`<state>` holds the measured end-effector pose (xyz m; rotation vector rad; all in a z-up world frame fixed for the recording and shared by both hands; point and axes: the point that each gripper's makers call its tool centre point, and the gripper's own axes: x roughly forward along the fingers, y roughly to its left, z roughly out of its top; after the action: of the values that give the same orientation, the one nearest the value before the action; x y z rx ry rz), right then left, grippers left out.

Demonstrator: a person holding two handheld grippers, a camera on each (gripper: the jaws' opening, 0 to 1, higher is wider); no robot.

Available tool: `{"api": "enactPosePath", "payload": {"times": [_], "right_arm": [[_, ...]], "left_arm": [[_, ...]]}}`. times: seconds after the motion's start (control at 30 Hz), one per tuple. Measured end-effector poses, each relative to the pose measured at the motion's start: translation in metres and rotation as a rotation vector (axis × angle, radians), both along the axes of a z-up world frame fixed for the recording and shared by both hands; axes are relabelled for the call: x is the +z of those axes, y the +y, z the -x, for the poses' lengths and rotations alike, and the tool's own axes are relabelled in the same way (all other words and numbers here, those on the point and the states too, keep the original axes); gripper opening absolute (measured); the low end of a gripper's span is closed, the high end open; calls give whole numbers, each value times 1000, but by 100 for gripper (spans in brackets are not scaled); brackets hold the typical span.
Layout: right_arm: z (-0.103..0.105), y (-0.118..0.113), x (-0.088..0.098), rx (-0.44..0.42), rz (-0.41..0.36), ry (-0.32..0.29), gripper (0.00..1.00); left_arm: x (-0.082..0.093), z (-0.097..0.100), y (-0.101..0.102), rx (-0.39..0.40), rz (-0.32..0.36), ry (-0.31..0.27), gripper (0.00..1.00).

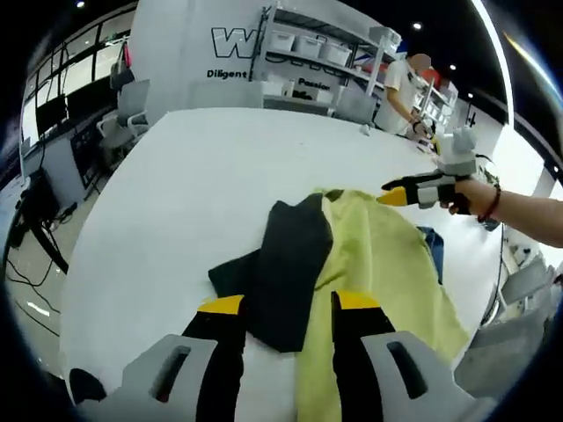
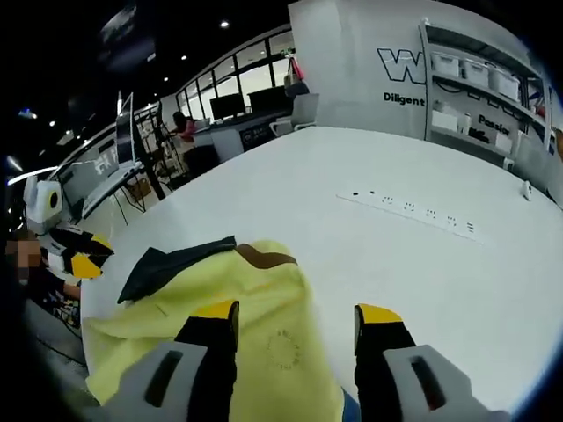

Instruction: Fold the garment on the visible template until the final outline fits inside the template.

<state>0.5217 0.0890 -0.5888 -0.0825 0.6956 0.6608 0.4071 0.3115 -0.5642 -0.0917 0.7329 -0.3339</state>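
- In the left gripper view I see my left gripper [image 1: 290, 303] low in the picture, with its two black jaws and yellow tips spread apart. Nothing is between them.
- Just past the tips a yellow shirt [image 1: 387, 264] lies on the big white table [image 1: 185, 193]. A black cloth [image 1: 286, 264] lies partly on top of the shirt, on its left side. The left jaw tip sits over the black cloth and the right jaw tip over the yellow shirt.
- A bit of blue cloth [image 1: 434, 246] peeks out at the far side of the shirt.
- My right gripper [image 1: 393, 195] comes in from the right in this view, held in a hand [image 1: 462, 195]. Its yellow tip points at the far edge of the shirt. From here I cannot tell if its jaws are apart.
- In the right gripper view my right gripper [image 2: 296, 316] has its jaws spread wide, with nothing pinched. The yellow shirt [image 2: 255, 325] lies under and between them, and the black cloth [image 2: 171, 262] sticks out beyond it on the left.
- A white power strip [image 2: 413, 214] lies farther off on the table [image 2: 308, 185], well apart from the shirt.
- Far back a person [image 1: 400, 88] stands by some shelves [image 1: 321, 44].
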Motion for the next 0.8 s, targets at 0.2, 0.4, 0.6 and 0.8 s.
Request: {"api": "enactPosePath", "payload": {"times": [0.2,0.4,0.6,0.8], "right_arm": [[10,-3,-5,3,-6,8,53],[0,0,-4,-43,-54,8,48],[-21,13,-2,-108,-145,10,42],[-35,22,-13,-131,-167,33,28]], "left_arm": [[-18,-20,12,72,-18,47,44],[-38,-23,34,160,-18,121,48],[-53,-30,36,169,21,165,42],[-63,-37,34,163,10,181,19]]}}
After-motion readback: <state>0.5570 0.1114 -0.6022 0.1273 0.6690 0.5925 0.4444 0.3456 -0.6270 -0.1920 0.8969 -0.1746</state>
